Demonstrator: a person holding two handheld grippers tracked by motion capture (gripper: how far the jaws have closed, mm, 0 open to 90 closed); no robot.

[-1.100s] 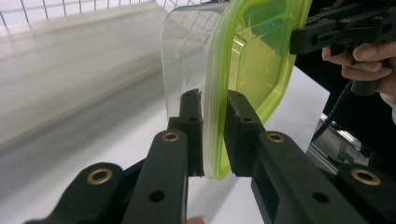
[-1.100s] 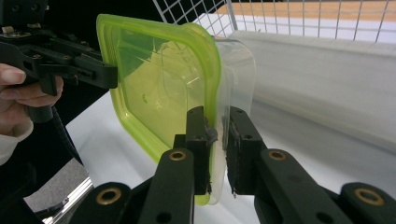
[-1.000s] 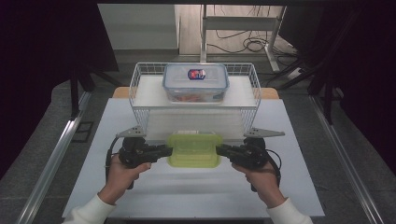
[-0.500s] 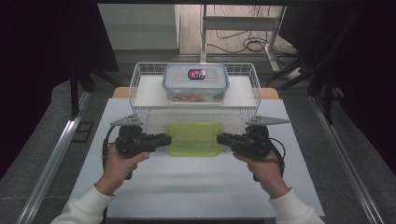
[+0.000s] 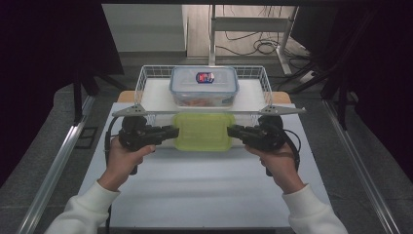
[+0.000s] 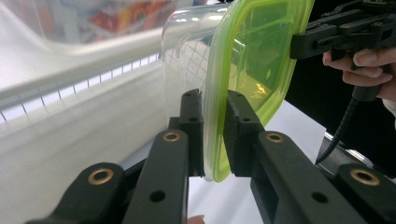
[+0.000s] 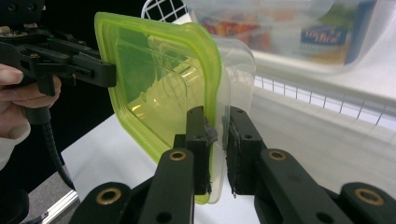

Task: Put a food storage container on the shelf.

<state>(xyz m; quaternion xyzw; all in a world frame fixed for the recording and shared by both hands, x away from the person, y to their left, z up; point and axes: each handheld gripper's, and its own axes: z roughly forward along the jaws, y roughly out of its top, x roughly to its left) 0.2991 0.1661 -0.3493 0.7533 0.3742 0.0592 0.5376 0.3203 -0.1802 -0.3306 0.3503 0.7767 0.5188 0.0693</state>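
The green-lidded container (image 5: 203, 131), clamped at its left rim by the left gripper (image 5: 171, 132) and at its right rim by the right gripper (image 5: 233, 130), has risen off the white table (image 5: 204, 185) and moved forward toward the wire basket (image 5: 141, 80).

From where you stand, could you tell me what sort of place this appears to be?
Probably a lab or recording workspace, not a kitchen: a white tabletop ringed by dark curtains, loose cables on the floor behind it, and a staged white wire basket holding a clear lidded food container.
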